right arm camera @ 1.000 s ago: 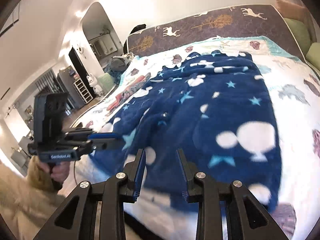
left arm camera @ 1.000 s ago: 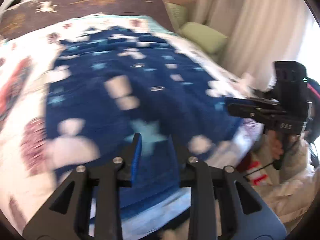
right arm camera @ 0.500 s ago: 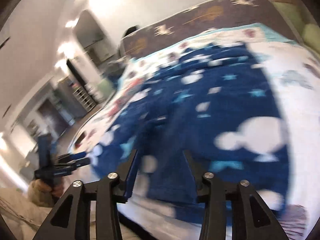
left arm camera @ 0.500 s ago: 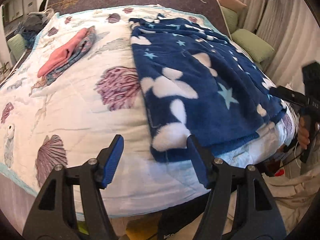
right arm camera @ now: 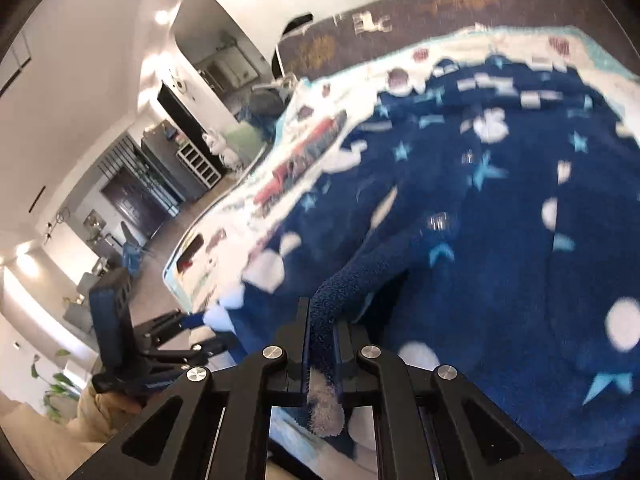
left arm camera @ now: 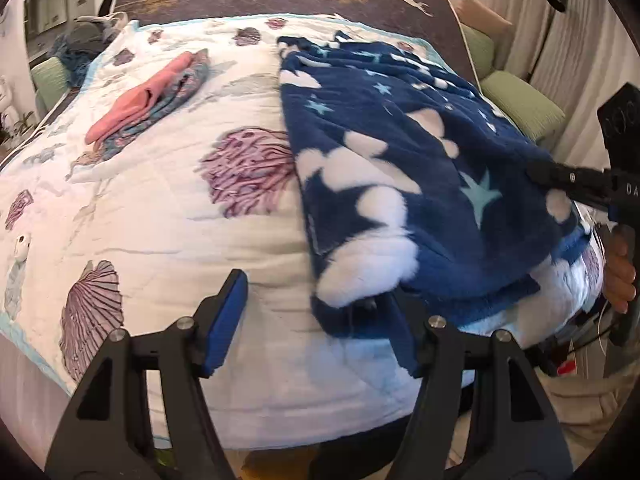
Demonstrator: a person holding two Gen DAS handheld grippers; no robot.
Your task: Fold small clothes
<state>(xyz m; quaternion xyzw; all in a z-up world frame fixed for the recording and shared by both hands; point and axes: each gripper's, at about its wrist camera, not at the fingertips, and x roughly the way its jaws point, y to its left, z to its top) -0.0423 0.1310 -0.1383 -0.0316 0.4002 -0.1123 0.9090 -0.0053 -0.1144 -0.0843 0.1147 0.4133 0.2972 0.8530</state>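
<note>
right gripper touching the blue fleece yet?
Touching. Right wrist view: the right gripper has shut on a fold of the blue fleece garment's edge, with fabric pinched between both pads.

The only readable lettering is a white "DA", cut off by the frame edge, on the black body of the right gripper (left arm camera: 538, 172) at three o'clock in the left wrist view.

Left tongs (left arm camera: 316, 320) spread wide; right tongs (right arm camera: 322, 344) just clamped tight.
</note>
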